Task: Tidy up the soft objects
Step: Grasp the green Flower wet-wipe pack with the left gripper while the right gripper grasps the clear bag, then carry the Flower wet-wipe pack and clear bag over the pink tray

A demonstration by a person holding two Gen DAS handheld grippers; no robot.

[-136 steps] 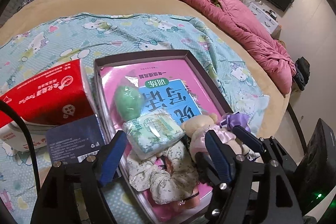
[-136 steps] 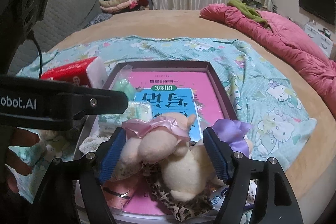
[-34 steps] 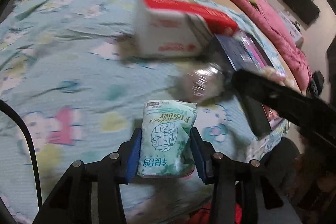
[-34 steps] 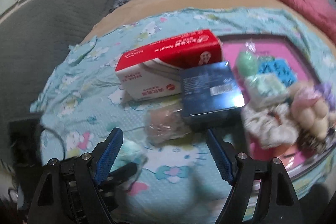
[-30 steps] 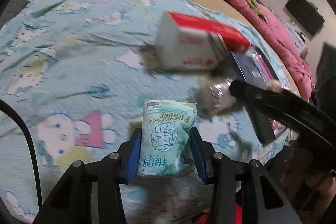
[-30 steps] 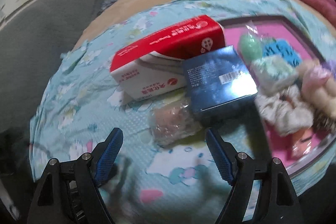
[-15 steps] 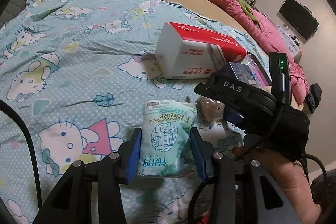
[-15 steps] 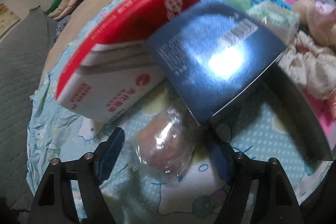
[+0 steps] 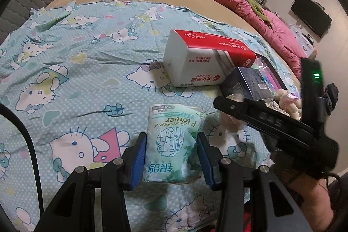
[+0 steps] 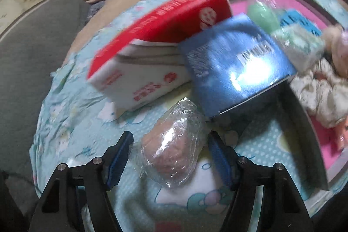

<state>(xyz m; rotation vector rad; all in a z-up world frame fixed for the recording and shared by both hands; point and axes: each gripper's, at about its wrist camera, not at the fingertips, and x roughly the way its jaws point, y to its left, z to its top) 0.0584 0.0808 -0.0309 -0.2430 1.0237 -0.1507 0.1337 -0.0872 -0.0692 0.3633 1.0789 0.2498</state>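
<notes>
Left tool (image 9: 171, 158): blue pads pressed against both sides of a pale green soft-pack of pocket tissues (image 9: 173, 142), held low over the cartoon-print blue bedsheet (image 9: 71, 71). The pack looks light and yielding; a mid-body hold suits it, with modest squeeze.

Right tool (image 10: 170, 158): jaws wide, straddling a pinkish soft lump in crinkled clear plastic wrap (image 10: 174, 154) lying on the sheet; contact with the pads cannot be confirmed. It sits just in front of a red-and-white tissue box (image 10: 152, 53) and a glossy dark blue box (image 10: 235, 62). Judgement: wrap is slippery and loose; grip the lump's body, not the film.
</notes>
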